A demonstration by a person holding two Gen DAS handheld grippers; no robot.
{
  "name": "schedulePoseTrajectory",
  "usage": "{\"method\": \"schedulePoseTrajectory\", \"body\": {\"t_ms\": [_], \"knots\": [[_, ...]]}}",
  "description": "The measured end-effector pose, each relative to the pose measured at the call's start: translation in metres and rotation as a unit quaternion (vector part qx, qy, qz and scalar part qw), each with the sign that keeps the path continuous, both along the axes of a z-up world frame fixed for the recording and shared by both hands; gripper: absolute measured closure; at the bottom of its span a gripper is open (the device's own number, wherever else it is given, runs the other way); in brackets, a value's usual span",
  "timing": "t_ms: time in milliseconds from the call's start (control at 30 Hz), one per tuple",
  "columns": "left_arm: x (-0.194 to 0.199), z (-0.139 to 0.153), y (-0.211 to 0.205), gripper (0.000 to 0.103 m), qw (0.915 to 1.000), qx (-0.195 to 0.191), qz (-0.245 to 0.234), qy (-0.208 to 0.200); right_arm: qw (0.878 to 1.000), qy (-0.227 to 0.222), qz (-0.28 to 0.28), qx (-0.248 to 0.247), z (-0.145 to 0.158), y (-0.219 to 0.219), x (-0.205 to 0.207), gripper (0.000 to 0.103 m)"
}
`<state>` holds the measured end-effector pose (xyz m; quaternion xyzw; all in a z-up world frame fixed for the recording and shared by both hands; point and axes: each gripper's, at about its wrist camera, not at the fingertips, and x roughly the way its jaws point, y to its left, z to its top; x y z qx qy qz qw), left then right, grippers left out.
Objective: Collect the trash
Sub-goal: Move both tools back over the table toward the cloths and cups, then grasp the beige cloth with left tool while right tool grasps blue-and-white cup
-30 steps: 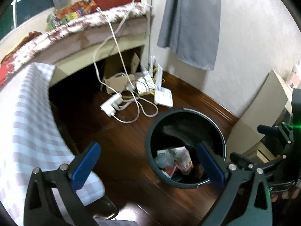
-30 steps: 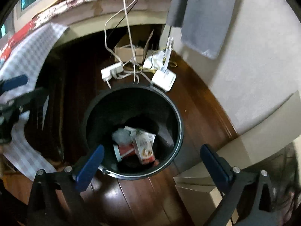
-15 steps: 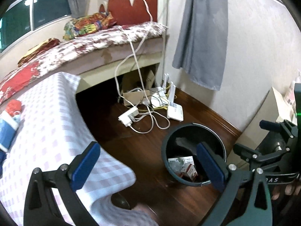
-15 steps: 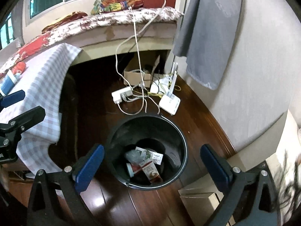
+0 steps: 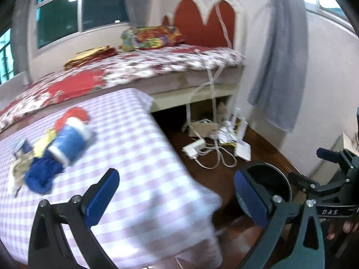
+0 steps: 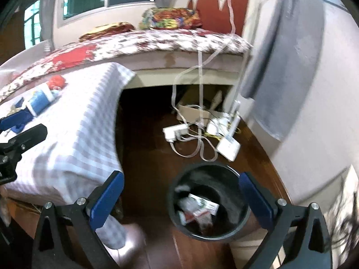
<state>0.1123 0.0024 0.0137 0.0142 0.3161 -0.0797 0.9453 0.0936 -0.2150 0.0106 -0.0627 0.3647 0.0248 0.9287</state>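
Note:
A black trash bin [image 6: 211, 201] stands on the dark wood floor with wrappers and cartons [image 6: 197, 208] inside; its rim [image 5: 269, 174] also shows in the left wrist view. On the checked tablecloth [image 5: 134, 157] lies a pile of trash: a blue and white can [image 5: 69, 143], a red wrapper [image 5: 74, 116] and a crumpled blue piece [image 5: 42, 174]. The same can [image 6: 41, 99] appears far left in the right wrist view. My left gripper [image 5: 177, 197] hangs open over the table's corner, empty. My right gripper [image 6: 181, 199] is open above the bin, empty.
A bed [image 5: 134, 69] with a floral cover runs along the back. A power strip, white cables and a router [image 6: 202, 132] lie on the floor by the wall. A grey cloth [image 5: 276, 62] hangs on the wall. A beige panel [image 6: 314, 192] leans right of the bin.
Both grippers have risen and tilted up away from the bin. The table top with its trash pile has come into view. Both stay open and empty.

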Motion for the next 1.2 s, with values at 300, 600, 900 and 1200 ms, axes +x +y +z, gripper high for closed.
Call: {"method": "schedulePoseTrajectory", "body": {"t_ms": [300,600,900,1200], "knots": [[-0.021,0.001,0.101,0.000,0.9941,-0.023,0.105,-0.012,0.995,-0.015,0.095,-0.007,0.012,0.103,0.019,0.000],[-0.042,-0.003,0.184,0.001,0.9818,-0.017,0.188,-0.016,0.987,-0.028,0.158,-0.002,0.020,0.190,0.029,0.000],[-0.040,-0.013,0.250,0.015,0.9734,-0.046,0.225,-0.005,0.976,-0.020,0.217,0.006,0.021,0.274,0.048,0.000],[0.003,-0.020,0.266,0.015,0.9720,-0.051,0.229,0.001,0.973,-0.003,0.231,0.004,-0.001,0.320,0.082,0.007]]}}
